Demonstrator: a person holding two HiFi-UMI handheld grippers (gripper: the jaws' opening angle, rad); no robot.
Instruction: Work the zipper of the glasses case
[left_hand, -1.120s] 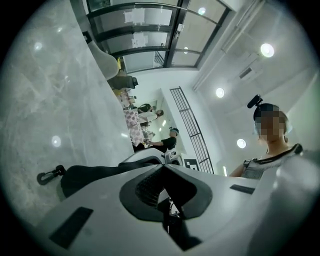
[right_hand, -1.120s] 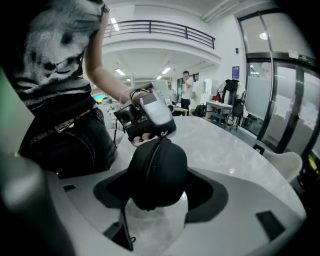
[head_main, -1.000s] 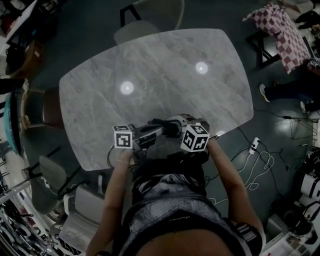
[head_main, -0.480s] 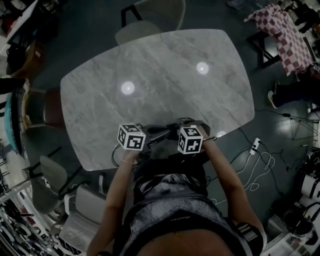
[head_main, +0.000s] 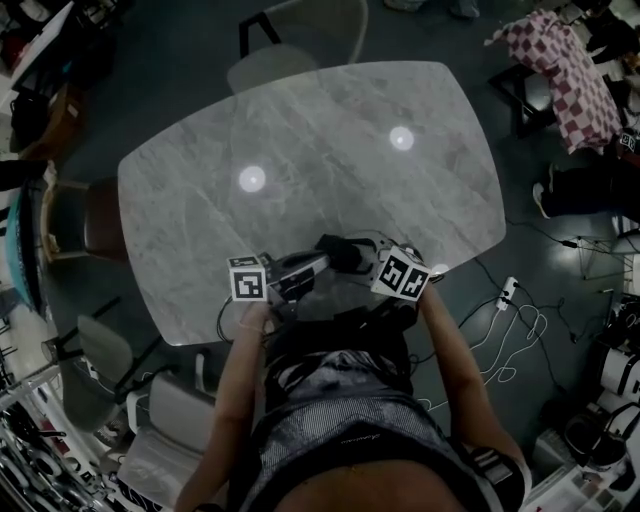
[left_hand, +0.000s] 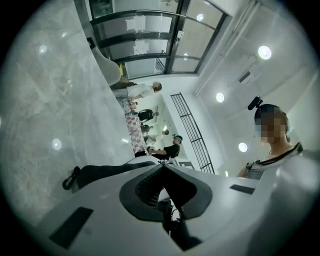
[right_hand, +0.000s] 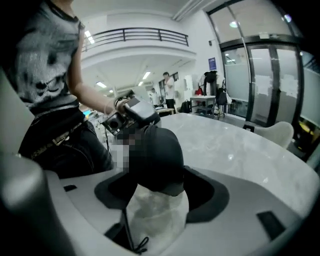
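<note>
The black glasses case (head_main: 340, 252) is held just over the front edge of the grey marble table (head_main: 300, 130). My right gripper (head_main: 365, 257) has just been closing and its wide-set jaws grip the case's near end (right_hand: 155, 150). A thin cord with a loop (right_hand: 140, 244) hangs below that end. My left gripper (head_main: 322, 263) is at the other end, shut (left_hand: 165, 167) on a small dark tab that I take for the zipper pull. In the left gripper view the case (left_hand: 105, 172) stretches away to the left beyond the jaw.
Chairs stand at the far side (head_main: 290, 50) and the left (head_main: 90, 215) of the table. Cables and a power strip (head_main: 510, 290) lie on the floor to the right. A chequered cloth (head_main: 565, 70) covers a stand at the back right. Several people (left_hand: 170, 147) are in the background.
Half a second ago both grippers were drawn closer together; now they are apart again. The right gripper has rolled and its marker cube has shifted right. The case stays between them.
</note>
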